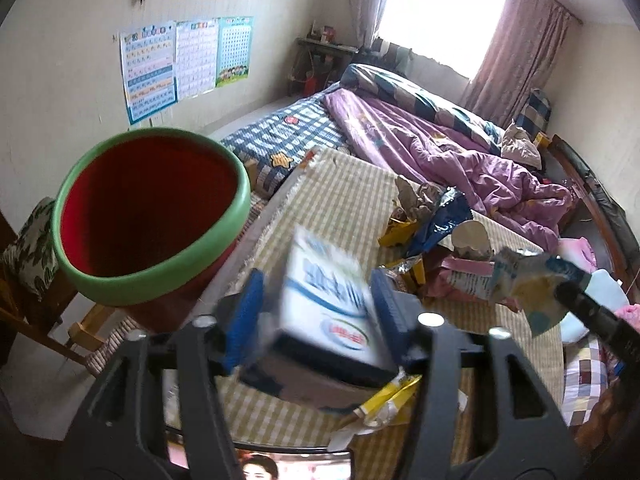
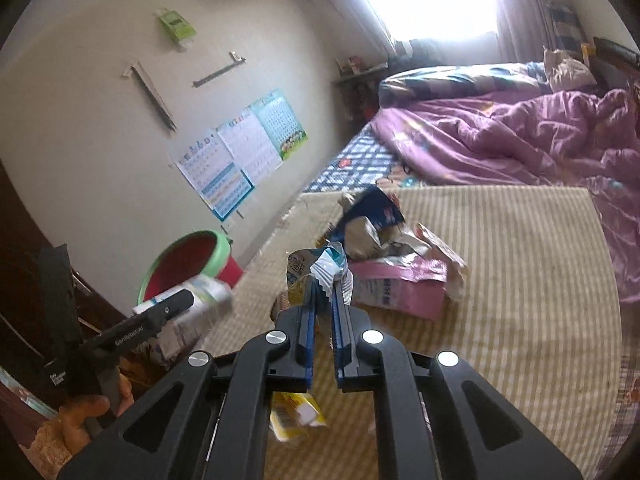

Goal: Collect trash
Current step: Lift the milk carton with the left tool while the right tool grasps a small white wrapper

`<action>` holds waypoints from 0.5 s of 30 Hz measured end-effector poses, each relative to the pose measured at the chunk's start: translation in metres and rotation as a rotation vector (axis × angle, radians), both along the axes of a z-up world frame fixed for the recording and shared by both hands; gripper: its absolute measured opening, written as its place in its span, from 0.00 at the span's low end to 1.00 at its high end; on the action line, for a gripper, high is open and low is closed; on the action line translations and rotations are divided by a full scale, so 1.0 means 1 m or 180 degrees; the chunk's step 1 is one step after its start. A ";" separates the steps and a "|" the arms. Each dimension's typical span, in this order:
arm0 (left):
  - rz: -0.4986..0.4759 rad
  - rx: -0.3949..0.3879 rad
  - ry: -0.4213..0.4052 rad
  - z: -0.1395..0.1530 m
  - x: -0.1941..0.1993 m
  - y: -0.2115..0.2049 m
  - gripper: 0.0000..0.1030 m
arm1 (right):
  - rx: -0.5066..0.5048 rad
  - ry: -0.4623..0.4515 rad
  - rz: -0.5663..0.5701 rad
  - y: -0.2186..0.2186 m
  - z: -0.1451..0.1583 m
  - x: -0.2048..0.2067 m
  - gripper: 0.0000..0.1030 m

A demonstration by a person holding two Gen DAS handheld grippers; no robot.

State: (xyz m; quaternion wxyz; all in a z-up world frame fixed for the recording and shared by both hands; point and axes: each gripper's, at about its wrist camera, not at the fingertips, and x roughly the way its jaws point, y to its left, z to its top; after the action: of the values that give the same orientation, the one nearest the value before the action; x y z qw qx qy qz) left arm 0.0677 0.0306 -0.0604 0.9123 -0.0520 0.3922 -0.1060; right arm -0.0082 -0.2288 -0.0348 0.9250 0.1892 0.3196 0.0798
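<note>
Trash rides in both tilted-down claws: left gripper clamps a carton, right gripper pinches a wrapper.

Home bedroom, bed with purple quilt, curtained window, learning charts on wall

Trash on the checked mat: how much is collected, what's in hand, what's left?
The red bin looks empty, so nothing seems collected yet. In hand: the left gripper holds a white and blue carton near the bin; the right gripper pinches a blue and white wrapper. Left: the pink pack, the dark blue bag and the yellow wrapper lie on the mat.
</note>
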 end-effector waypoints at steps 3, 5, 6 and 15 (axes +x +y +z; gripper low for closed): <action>0.0006 0.0002 -0.0058 0.004 -0.001 0.010 0.44 | -0.0029 -0.0029 0.0018 0.012 0.005 0.005 0.07; 0.0008 -0.0019 -0.0063 0.005 0.001 0.017 0.41 | -0.0054 -0.0039 0.0031 0.020 0.005 0.009 0.07; 0.0004 -0.0033 -0.0043 0.005 0.003 0.021 0.41 | -0.0074 -0.0044 0.0047 0.027 0.007 0.011 0.07; -0.0224 -0.0023 0.0269 -0.015 0.012 0.046 0.65 | -0.0119 0.0012 0.0023 0.055 0.003 0.021 0.07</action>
State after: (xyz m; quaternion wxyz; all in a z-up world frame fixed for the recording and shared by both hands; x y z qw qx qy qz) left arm 0.0797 0.0770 -0.0756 0.8904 -0.0459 0.4316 -0.1371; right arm 0.0124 -0.1741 -0.0314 0.9275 0.1709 0.3236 0.0768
